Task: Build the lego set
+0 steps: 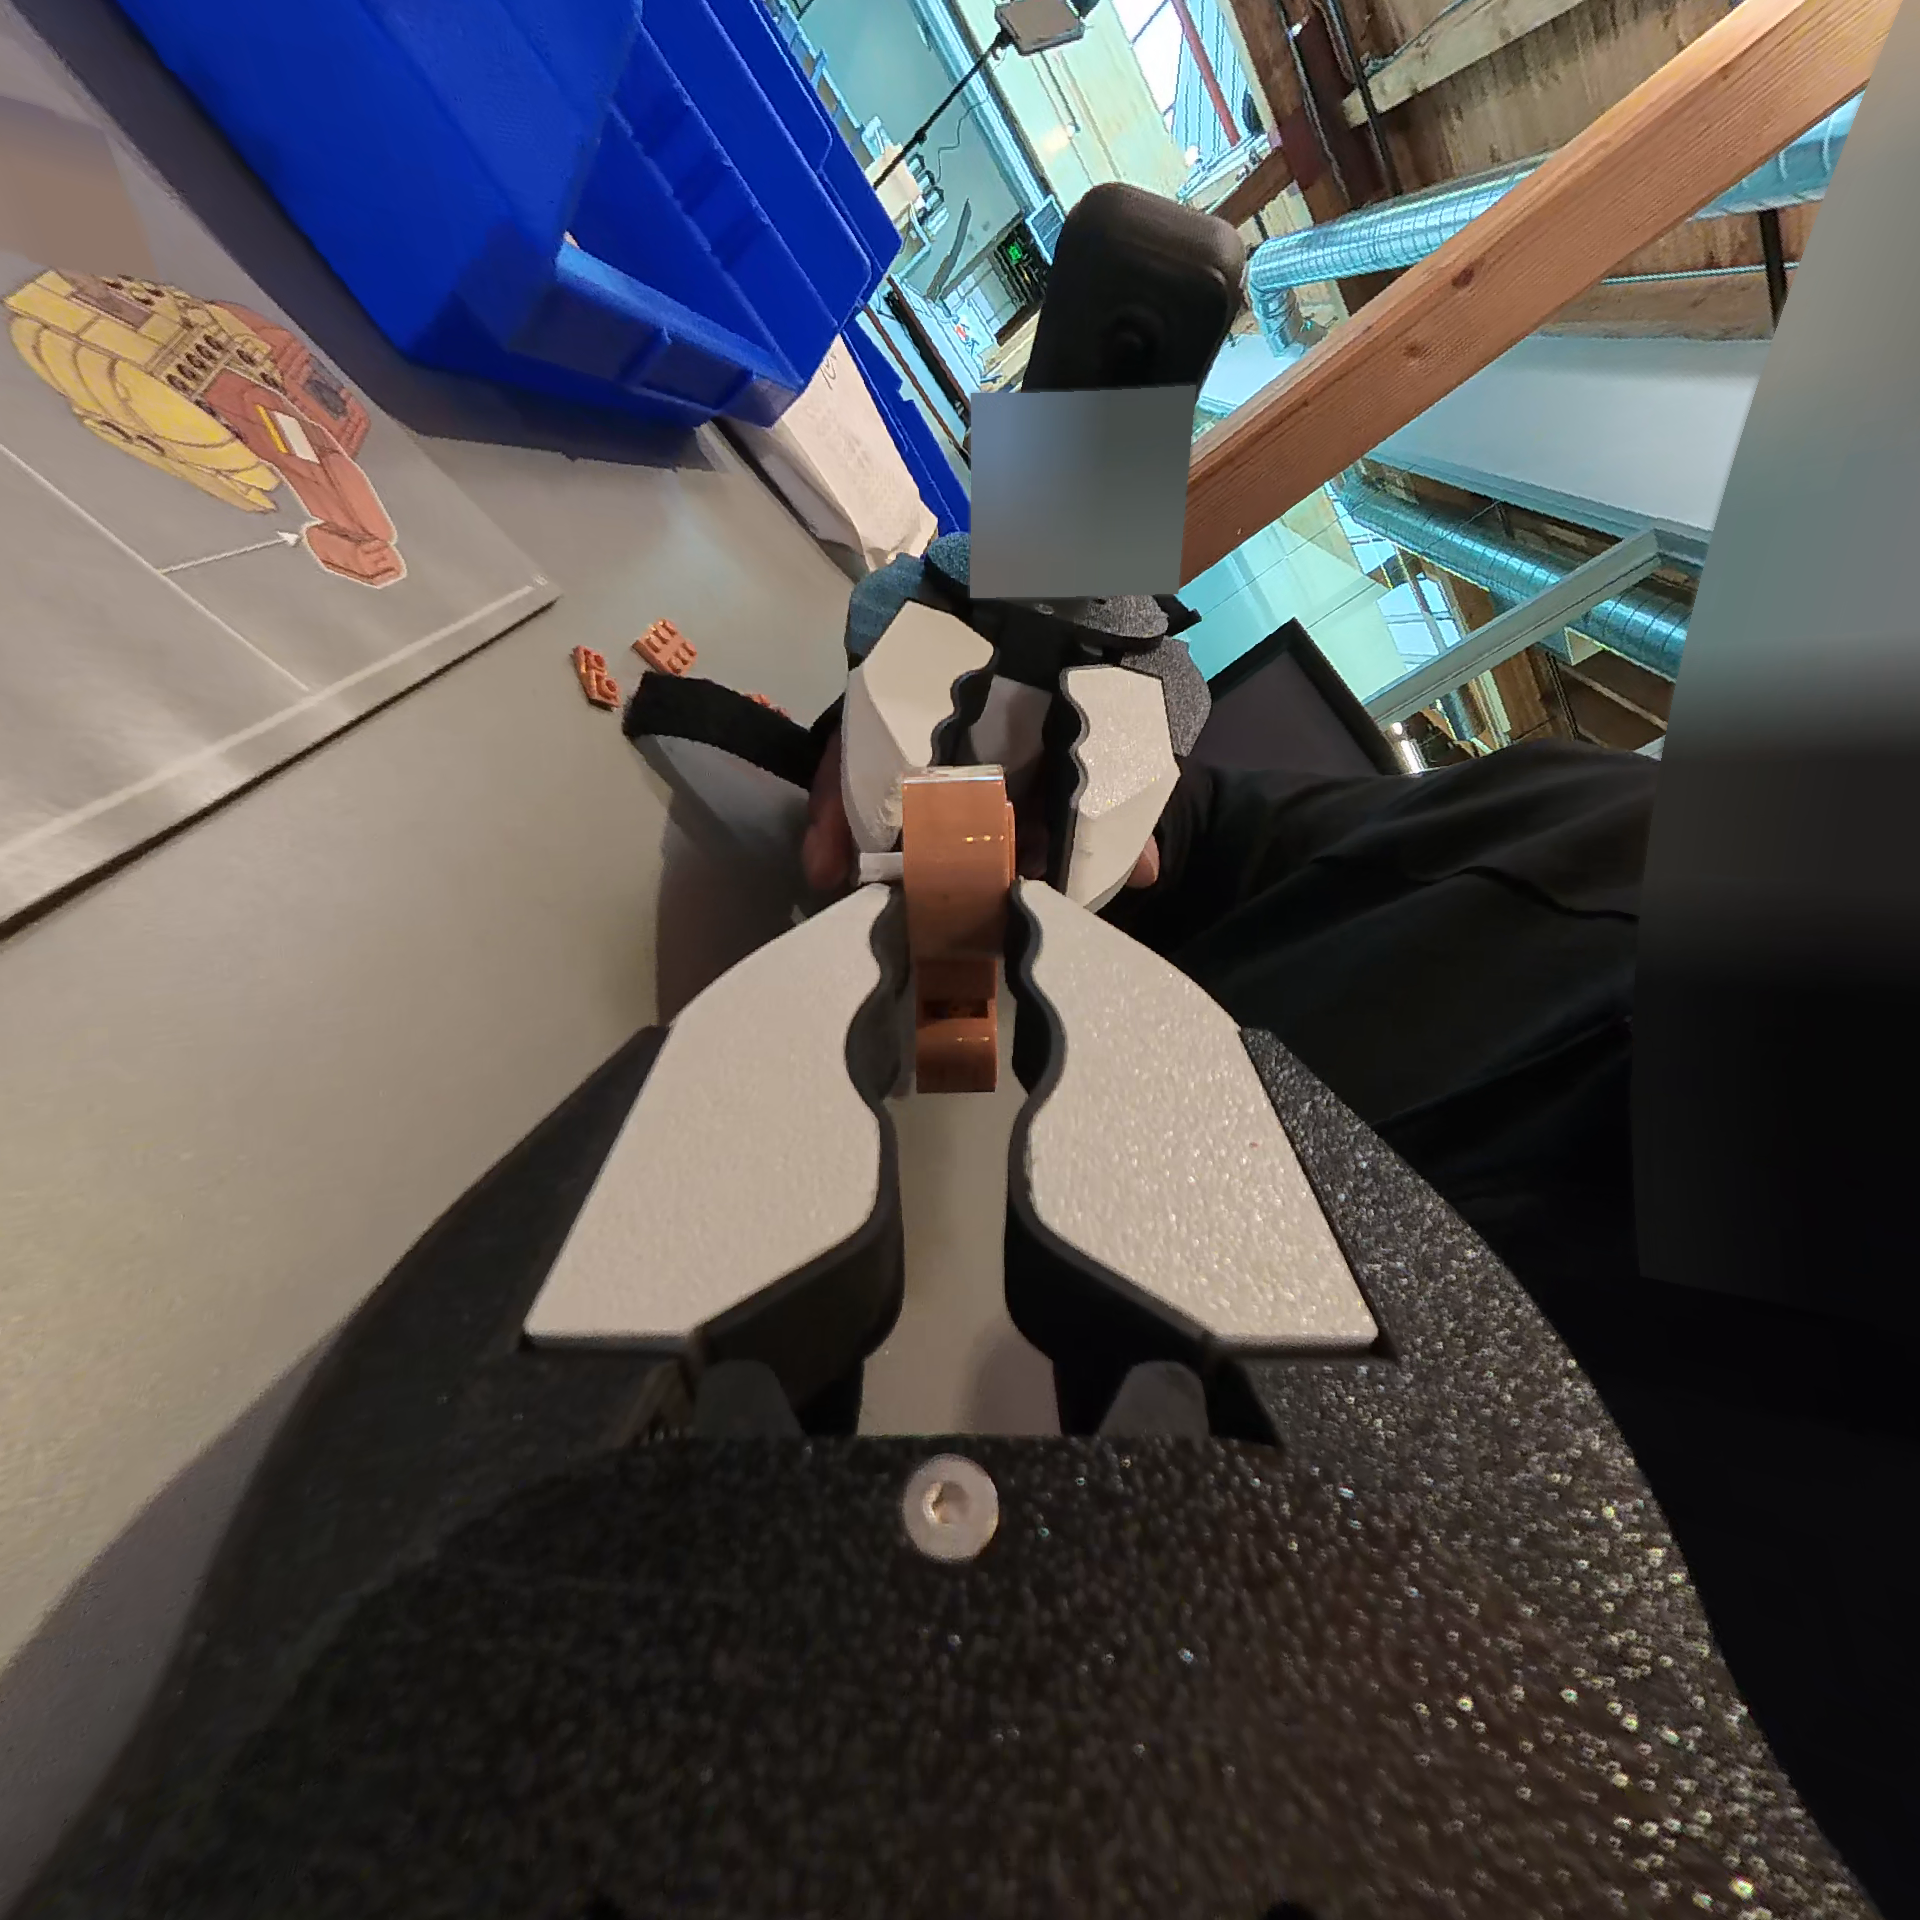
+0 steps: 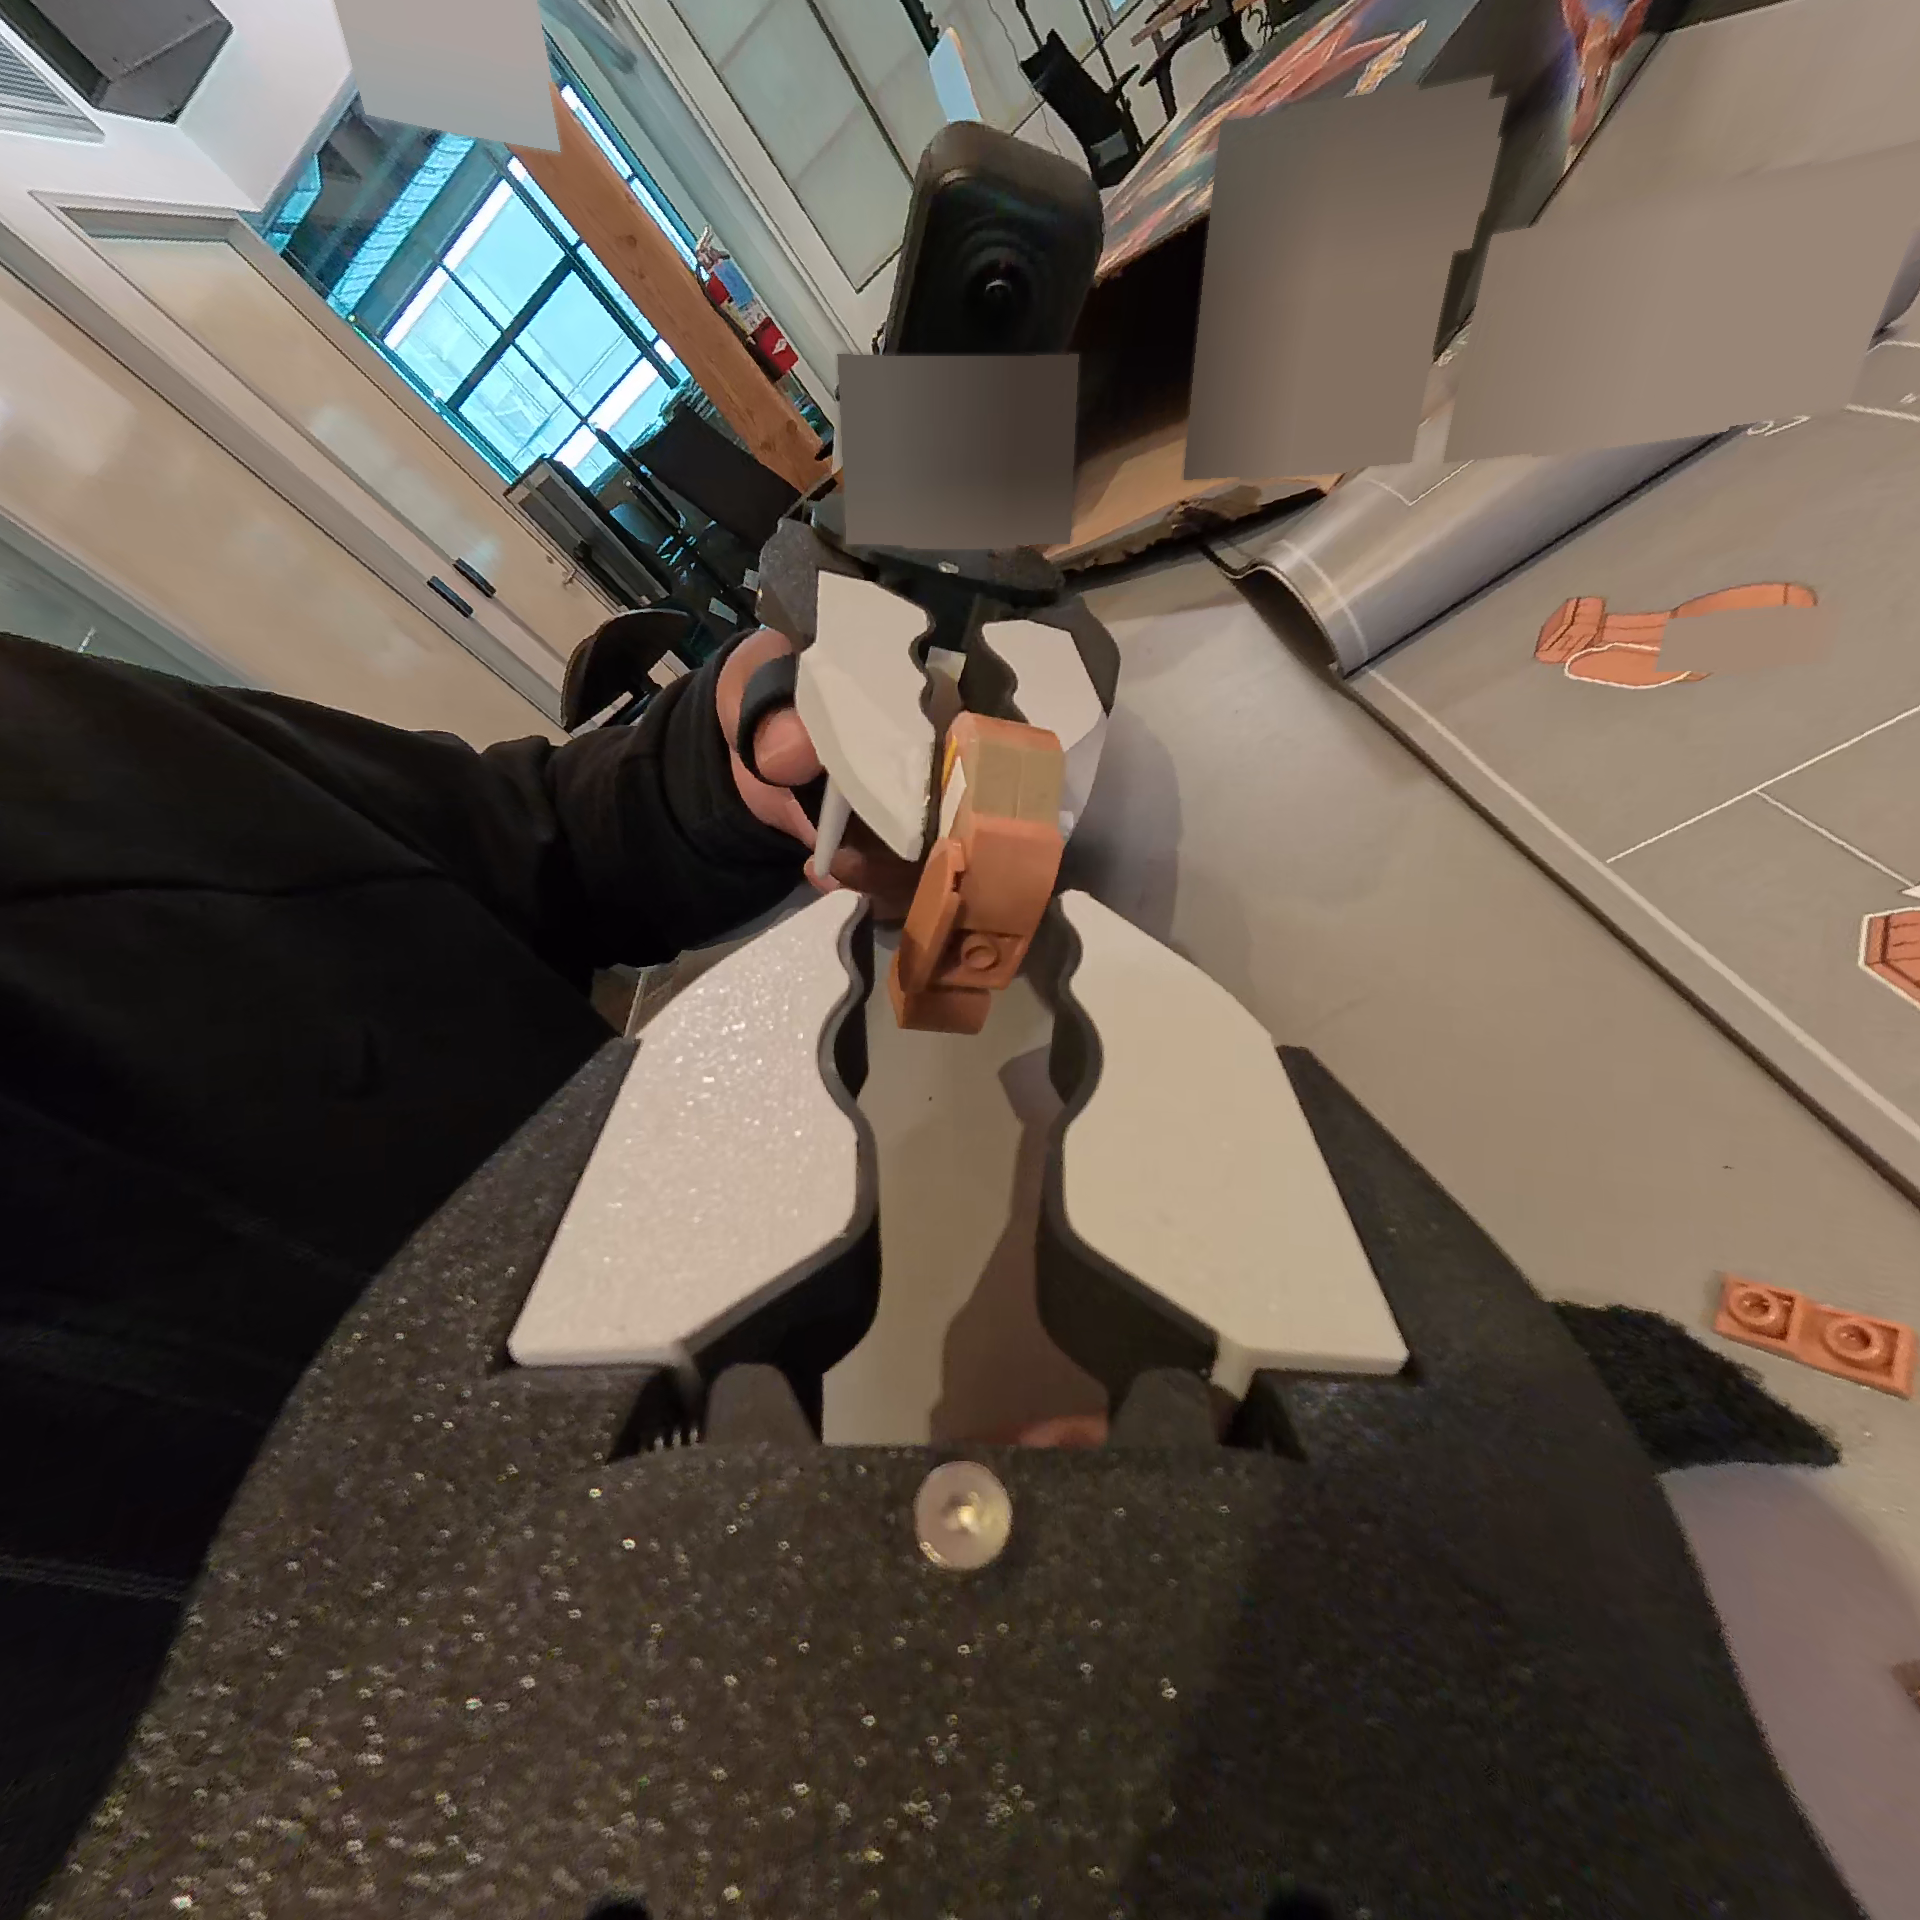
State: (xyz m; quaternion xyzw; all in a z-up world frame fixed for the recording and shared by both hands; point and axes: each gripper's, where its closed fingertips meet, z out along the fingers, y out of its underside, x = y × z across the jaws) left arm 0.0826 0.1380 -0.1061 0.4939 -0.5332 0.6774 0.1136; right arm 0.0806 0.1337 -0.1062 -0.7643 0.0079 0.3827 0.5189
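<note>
- Blue plastic bins [image 1: 540, 177] stand at the far edge of your grey table [image 1: 312, 1039]; their insides are hidden from you.
- Your left gripper [image 1: 954, 914] pinches the brown brick assembly [image 1: 956, 914], both pads pressed on its sides.
- Your right gripper [image 2: 956, 935] faces it tip to tip, jaws spread around the assembly's other end [image 2: 977, 894]; its right pad is close against the assembly, while a gap shows at the left pad.
- Loose brown plates [image 1: 634, 665] lie on the table beside the printed instruction sheet [image 1: 208, 520].
</note>
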